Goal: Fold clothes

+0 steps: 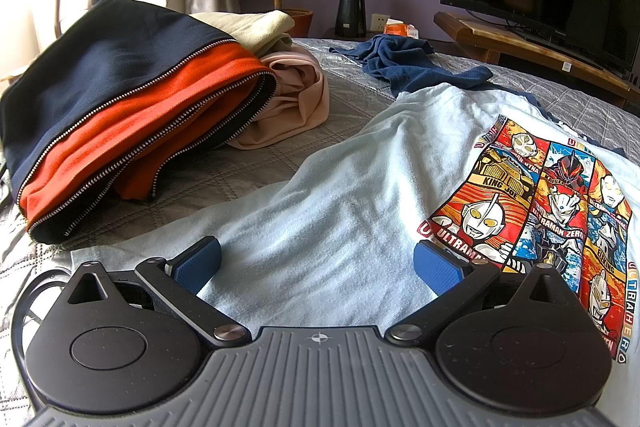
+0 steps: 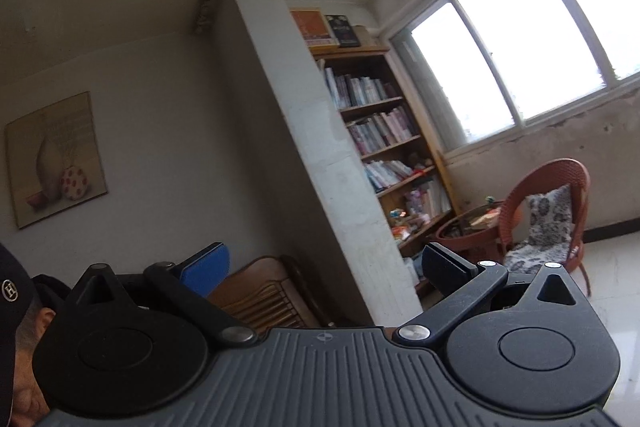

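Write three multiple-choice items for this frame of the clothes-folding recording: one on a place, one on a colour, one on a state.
1. Where does the navy jacket with the orange lining lie relative to the printed T-shirt, in the left wrist view?
A. To its left
B. On top of it
C. To its right

2. What colour is the printed T-shirt's fabric?
A. Black
B. Pale blue-white
C. Red

3. What state is the left hand-held gripper in?
A. Shut on the T-shirt
B. Open, holding nothing
C. Shut on the jacket

Answers:
1. A: the navy jacket is heaped on the bed left of the printed T-shirt.
2. B: the cloth around the cartoon print is pale blue-white.
3. B: the left hand-held gripper has its blue pads wide apart over the shirt, with nothing between them.
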